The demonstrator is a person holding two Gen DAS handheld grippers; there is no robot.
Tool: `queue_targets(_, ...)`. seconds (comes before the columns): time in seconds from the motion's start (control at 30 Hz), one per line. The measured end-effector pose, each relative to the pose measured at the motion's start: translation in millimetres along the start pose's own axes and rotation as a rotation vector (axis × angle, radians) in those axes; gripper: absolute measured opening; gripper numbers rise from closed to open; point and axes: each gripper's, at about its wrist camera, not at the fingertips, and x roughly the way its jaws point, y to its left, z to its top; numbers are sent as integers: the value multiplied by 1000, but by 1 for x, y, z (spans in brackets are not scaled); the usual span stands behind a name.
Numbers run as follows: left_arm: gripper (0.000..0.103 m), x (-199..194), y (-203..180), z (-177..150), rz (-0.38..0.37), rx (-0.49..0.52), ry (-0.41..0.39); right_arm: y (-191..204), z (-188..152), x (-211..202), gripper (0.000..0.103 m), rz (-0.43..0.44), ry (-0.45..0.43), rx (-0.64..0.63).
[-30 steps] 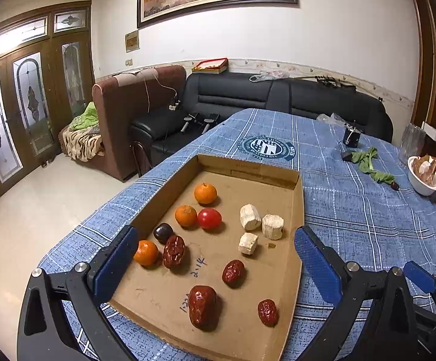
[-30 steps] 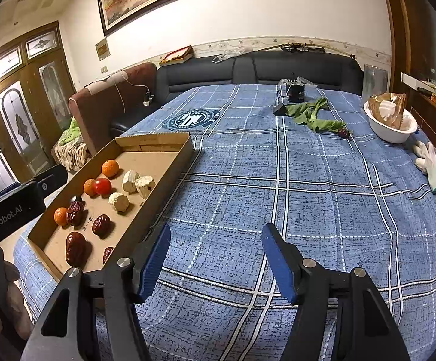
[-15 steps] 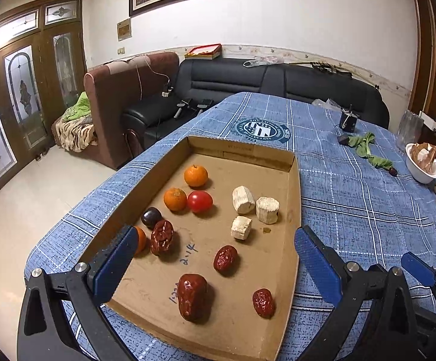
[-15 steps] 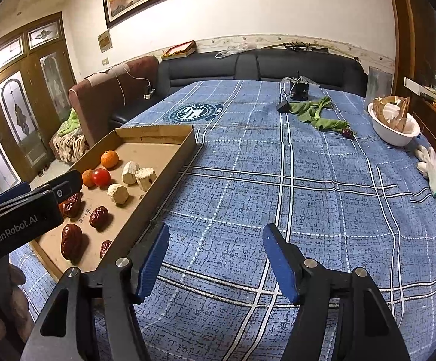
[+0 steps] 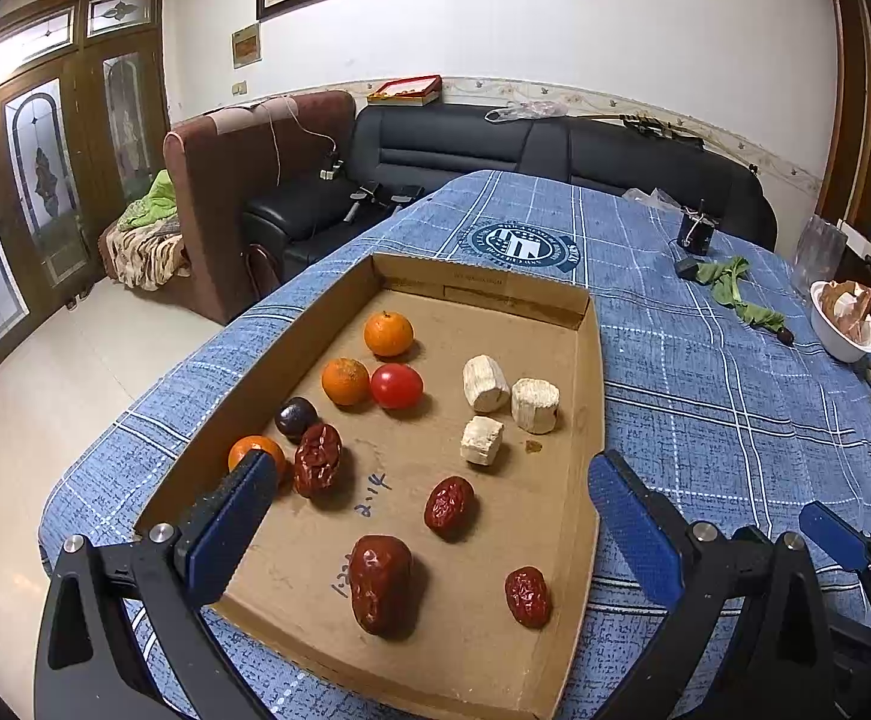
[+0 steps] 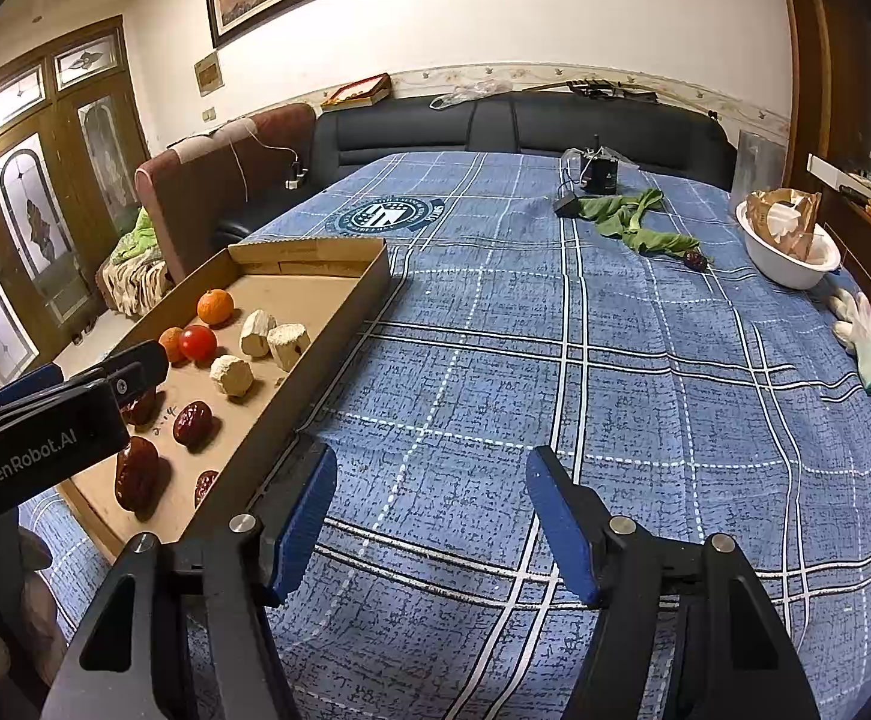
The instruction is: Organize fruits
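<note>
Left gripper point(image 5: 423, 516) jaws wide apart, holding nothing, over cardboard tray point(image 5: 592, 396); small orange point(image 5: 253, 453) at 9 o'clock, hidden from right wrist view. Right gripper point(image 6: 432, 516) jaws wide, holding nothing; white bowl point(image 6: 786, 252) at 2 o'clock.

- The left gripper point(image 5: 426, 525) is held low and tilted downward, its two blue-padded fingers point(image 5: 228, 525) spread wide apart with nothing between them.
- The right gripper point(image 6: 429, 531) sits just to the right of the left one, also angled down and forward, its fingers point(image 6: 561, 525) parted wide and empty.
- In the right wrist view, the left gripper's black body point(image 6: 45, 426) shows at the left edge, level with the right one and close beside it.
</note>
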Motion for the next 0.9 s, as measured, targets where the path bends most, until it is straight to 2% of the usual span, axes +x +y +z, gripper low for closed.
queue_targets(0.33,103,-1,2,0,14,-8,-18,3,-1,0,71,-3,-3,-10)
queue_targets(0.43,103,-14,5,0,49,-22,-85,6,-2,-4,71,-7,-20,-21)
queue_targets(0.47,103,-23,7,0,60,-34,-130,7,-1,-6,71,-7,-26,-24)
queue_targets(0.6,103,-46,17,6,59,-80,-219,13,-1,-14,72,0,-61,-49)
queue_targets(0.7,103,-55,20,6,110,-87,-233,20,-1,-18,72,16,-73,-72)
queue_targets(0.8,103,-56,18,4,139,-48,-237,28,-1,-20,73,28,-74,-99)
queue_targets(0.83,103,-55,17,4,140,-38,-235,31,-1,-20,73,32,-74,-108)
queue_targets(0.9,103,-52,16,3,94,-27,-201,35,-1,-21,73,39,-74,-122)
